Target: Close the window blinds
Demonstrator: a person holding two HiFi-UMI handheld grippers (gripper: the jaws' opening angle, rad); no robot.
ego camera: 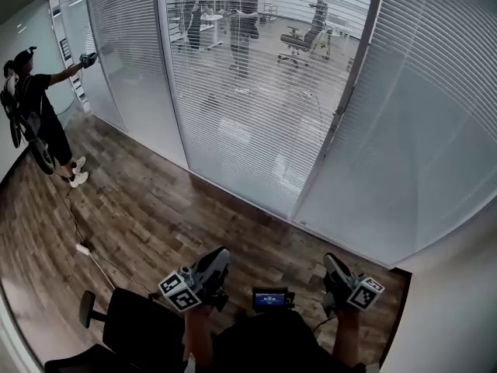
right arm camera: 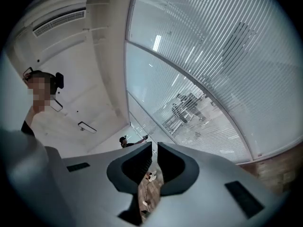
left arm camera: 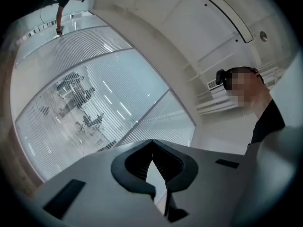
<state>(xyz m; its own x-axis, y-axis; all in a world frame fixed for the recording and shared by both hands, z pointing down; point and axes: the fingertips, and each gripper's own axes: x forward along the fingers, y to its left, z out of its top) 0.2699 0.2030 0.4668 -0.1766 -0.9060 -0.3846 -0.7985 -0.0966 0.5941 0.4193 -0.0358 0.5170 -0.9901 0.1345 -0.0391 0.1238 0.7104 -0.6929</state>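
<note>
Several window blinds (ego camera: 256, 99) beside wood floor (ego camera: 147, 216)

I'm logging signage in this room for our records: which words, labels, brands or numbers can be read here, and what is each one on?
No text can be read in any view.
Small screen, low in the head view: lit characters, too small to read.
Left marker cube and right marker cube: black-and-white square patterns only, no letters or numbers.
</note>
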